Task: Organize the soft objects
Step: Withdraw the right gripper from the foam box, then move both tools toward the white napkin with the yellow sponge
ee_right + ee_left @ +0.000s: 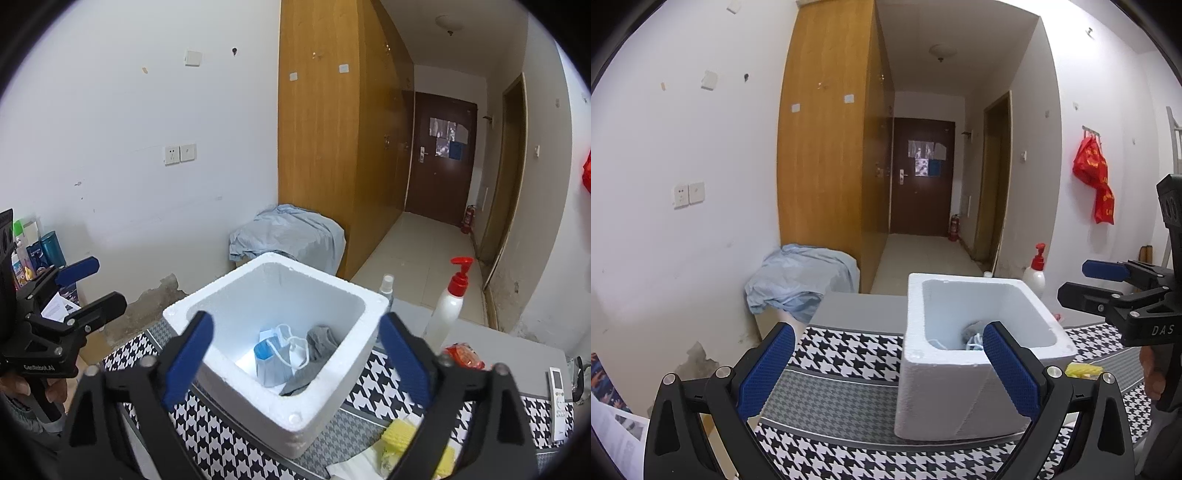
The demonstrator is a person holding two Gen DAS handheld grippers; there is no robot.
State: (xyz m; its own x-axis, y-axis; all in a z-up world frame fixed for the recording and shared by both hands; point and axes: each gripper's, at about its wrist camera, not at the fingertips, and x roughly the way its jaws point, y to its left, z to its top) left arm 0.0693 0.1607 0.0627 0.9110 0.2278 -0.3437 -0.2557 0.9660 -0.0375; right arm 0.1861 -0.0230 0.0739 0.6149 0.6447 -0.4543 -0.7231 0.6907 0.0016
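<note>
A white foam box stands on the houndstooth-covered table. Inside it lie a blue face mask and a grey sock. My right gripper hangs open above the box's near side, nothing between its blue pads. In the left wrist view the box sits just ahead, and my left gripper is open and empty, its right finger in front of the box's near wall. A yellow soft object and a white tissue lie on the table near the box.
A white pump bottle with a red top, a small spray bottle, a red packet and a remote stand right of the box. A blue cloth drapes a low stand behind the table, beside a wooden wardrobe.
</note>
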